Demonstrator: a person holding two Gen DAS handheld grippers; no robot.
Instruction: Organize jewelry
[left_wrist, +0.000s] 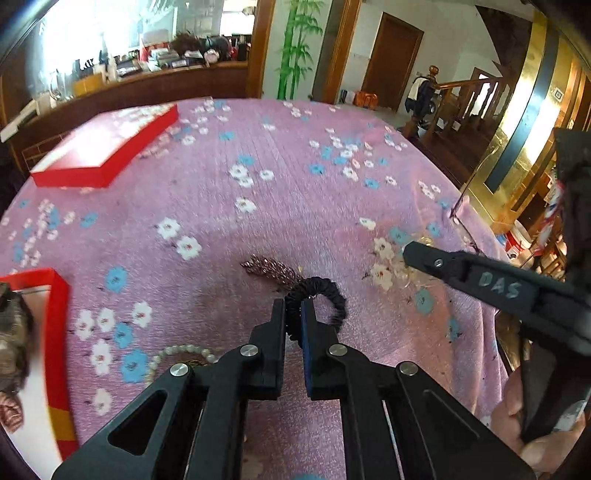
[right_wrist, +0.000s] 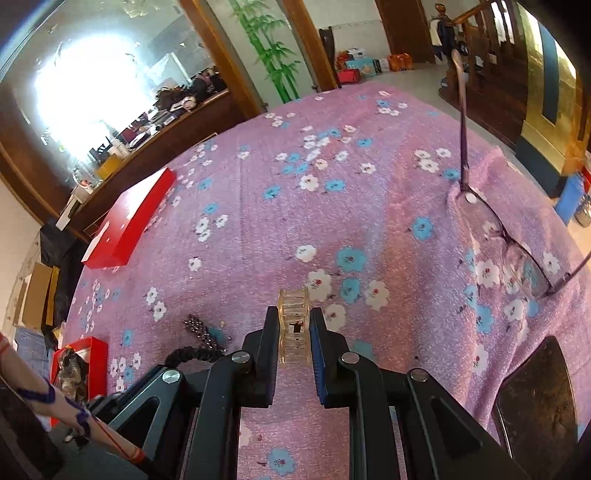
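Left claw (left_wrist: 293, 314) pinched a black hair tie (left_wrist: 317, 301), right claw (right_wrist: 293, 325) squeezed a clear hair clip (right_wrist: 293, 325), and its side read "DAS" (left_wrist: 496, 284).

Cloth: a pink tablecloth (left_wrist: 295, 206) printed with white and blue flowers covers the worktop.
Glasses: thin-framed eyeglasses (right_wrist: 517, 254) lie on the cloth near its right edge, one temple arm raised.
Dark object: a flat black item (right_wrist: 535, 398) rests at the cloth's near right corner.
Background: a wooden counter (left_wrist: 147, 85) crowded with clutter, a green bamboo wall painting (left_wrist: 295, 48), a brown door (left_wrist: 391, 59), a wooden staircase (left_wrist: 469, 96).
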